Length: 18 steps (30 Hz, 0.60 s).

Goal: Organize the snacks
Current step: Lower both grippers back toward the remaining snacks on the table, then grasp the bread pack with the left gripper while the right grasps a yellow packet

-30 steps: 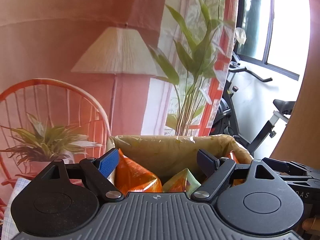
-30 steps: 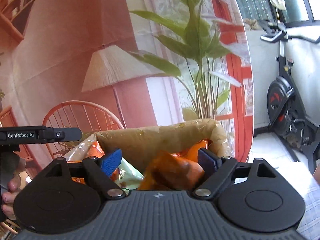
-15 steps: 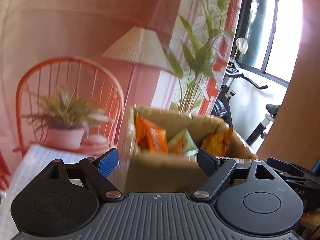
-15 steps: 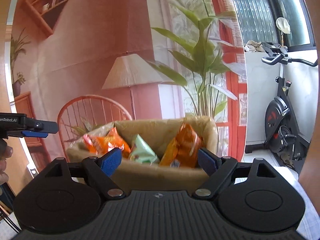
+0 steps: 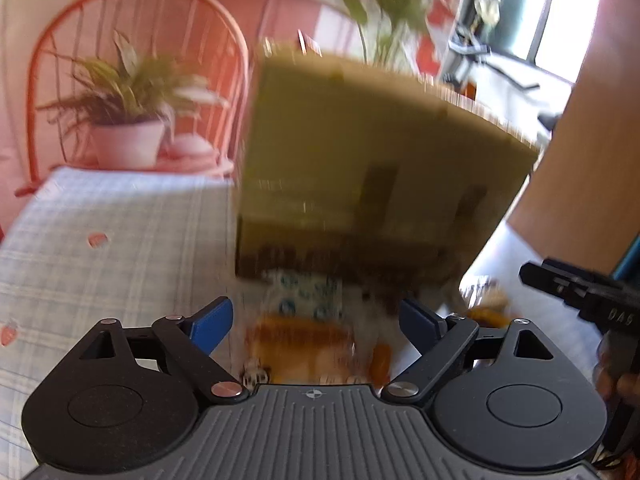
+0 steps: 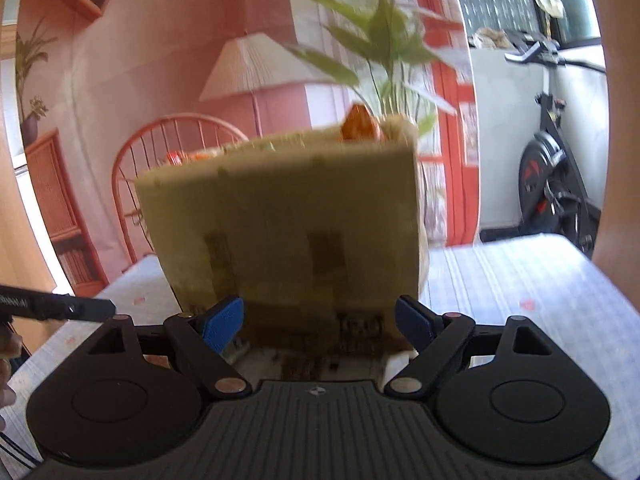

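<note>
A brown cardboard box [image 5: 372, 168] stands on the table, and its side wall fills the left wrist view, blurred. At its foot lie a white-and-blue snack packet [image 5: 306, 292] and an orange packet [image 5: 300, 340]. My left gripper [image 5: 316, 318] hovers over them with its jaws opening and nothing pressed between the pads. In the right wrist view the box [image 6: 280, 216] stands close ahead, and an orange packet [image 6: 358, 124] pokes over its rim. My right gripper [image 6: 320, 316] is open and empty, low in front of the box wall. Each gripper shows at the other view's edge [image 5: 580, 296] [image 6: 56, 306].
A pale checked tablecloth [image 5: 100, 240] covers the table. Behind it an orange chair holds a potted plant [image 5: 124, 120]. A floor lamp [image 6: 256, 64], a tall leafy plant [image 6: 384, 40] and an exercise bike [image 6: 560, 184] stand beyond the box.
Both grippers have dropped from above the box's open top to low in front of its side wall. The snacks inside went out of sight, and packets on the table came into the left view.
</note>
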{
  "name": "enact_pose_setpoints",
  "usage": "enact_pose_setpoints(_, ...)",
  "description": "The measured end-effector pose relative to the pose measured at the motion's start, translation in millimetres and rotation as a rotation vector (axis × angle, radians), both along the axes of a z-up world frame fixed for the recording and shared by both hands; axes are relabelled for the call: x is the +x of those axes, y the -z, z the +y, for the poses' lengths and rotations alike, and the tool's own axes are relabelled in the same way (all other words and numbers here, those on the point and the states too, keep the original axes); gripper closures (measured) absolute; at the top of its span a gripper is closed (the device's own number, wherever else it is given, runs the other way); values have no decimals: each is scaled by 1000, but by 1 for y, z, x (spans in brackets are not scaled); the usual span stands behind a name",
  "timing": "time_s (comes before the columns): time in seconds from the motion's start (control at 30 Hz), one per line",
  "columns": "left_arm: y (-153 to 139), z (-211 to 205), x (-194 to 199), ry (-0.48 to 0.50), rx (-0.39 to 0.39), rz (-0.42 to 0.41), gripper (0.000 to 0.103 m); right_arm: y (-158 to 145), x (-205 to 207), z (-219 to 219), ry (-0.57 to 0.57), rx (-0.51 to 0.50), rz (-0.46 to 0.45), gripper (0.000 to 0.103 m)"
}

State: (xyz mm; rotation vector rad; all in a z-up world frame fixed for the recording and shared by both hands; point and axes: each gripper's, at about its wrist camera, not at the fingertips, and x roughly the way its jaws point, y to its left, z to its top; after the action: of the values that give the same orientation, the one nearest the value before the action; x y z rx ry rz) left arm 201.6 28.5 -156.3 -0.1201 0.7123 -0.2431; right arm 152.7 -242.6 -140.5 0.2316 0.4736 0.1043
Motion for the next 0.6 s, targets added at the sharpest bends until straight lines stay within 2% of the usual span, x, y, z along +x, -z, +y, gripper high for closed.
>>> enact_pose_setpoints(0.3, 44, -12, 14, 37, 44, 90, 11, 36, -5, -6, 32, 27, 88, 17)
enact_pose_setpoints(0.6, 55, -26, 11, 52, 158, 73, 7, 69, 0, -7, 68, -39, 164, 18)
